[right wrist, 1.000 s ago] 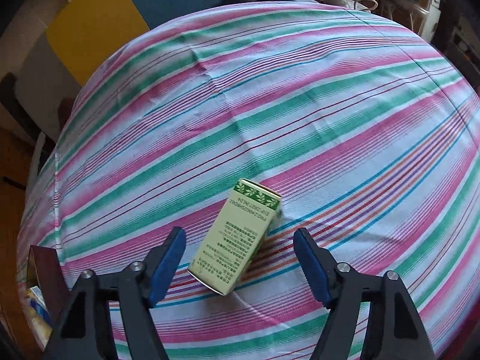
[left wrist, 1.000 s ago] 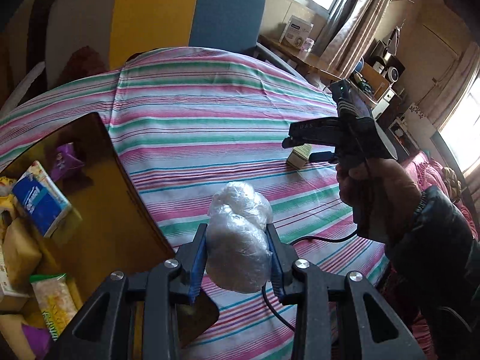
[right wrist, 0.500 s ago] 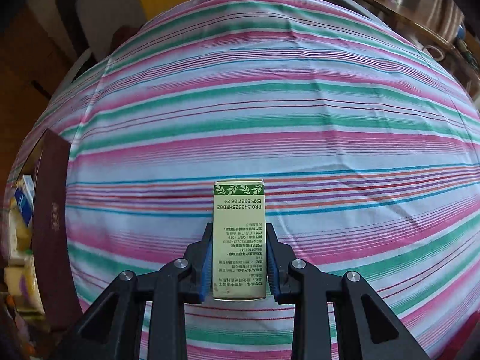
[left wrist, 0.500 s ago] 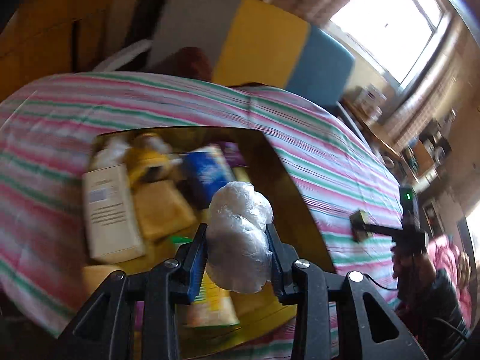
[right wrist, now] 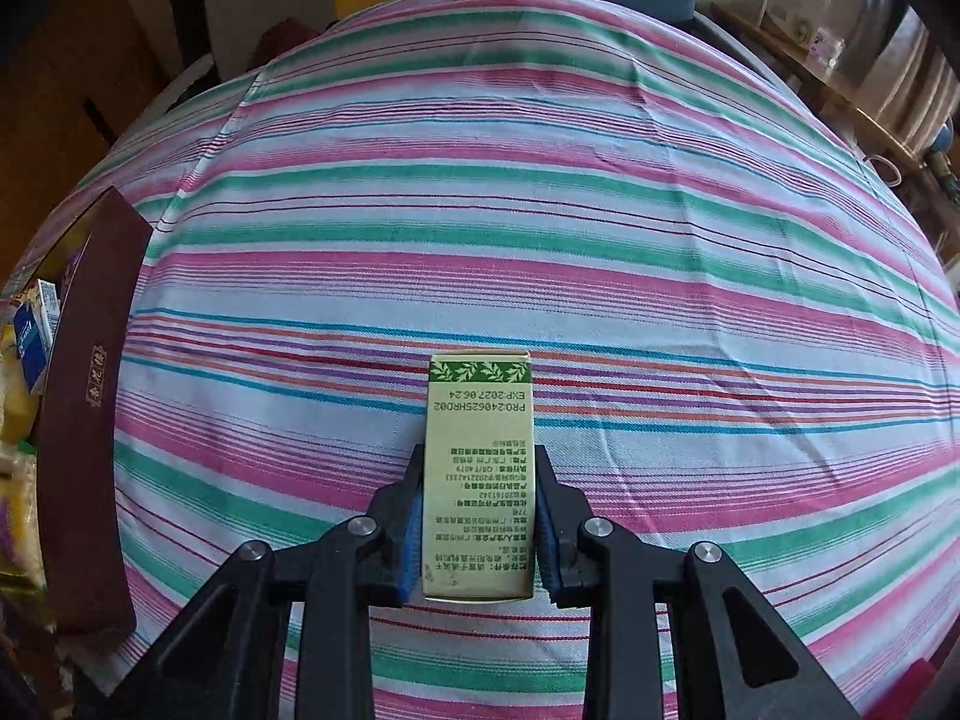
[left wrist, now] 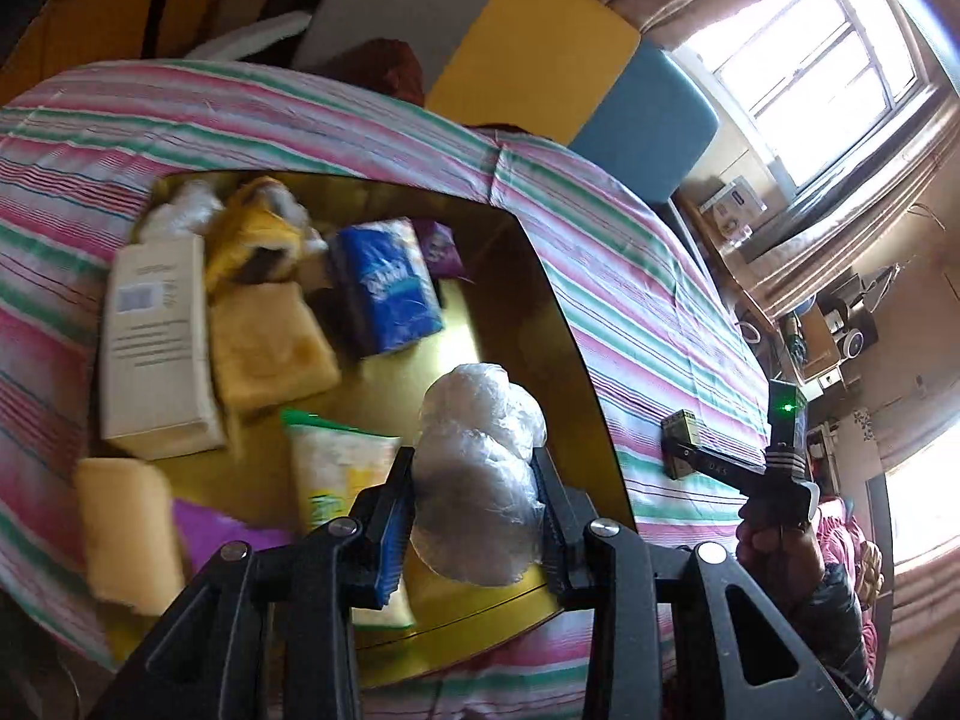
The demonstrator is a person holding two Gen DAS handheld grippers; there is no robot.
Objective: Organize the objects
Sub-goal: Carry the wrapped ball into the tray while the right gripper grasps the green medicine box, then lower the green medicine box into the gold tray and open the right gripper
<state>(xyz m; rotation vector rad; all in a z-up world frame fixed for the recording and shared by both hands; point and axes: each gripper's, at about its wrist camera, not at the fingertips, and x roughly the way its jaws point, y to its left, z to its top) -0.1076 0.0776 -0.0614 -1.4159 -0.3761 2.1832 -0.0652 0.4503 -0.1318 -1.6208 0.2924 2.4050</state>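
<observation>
So the crumpled clear plastic bag (left wrist: 480,474) is pinched tight between the blue pads of the left gripper (left wrist: 474,516), jaws nearly all the way in, and it hangs over the near right part of the gold-lined box (left wrist: 558,324) that already has a blue tissue pack (left wrist: 387,285), a white carton (left wrist: 156,342) and some yellow packets in it. Over on the striped tablecloth (right wrist: 540,210), the right gripper (right wrist: 478,525) is clamped narrow on both long sides of the little green box (right wrist: 478,468), which lies flat toward the near edge, well right of the box's dark red wall (right wrist: 90,420).
</observation>
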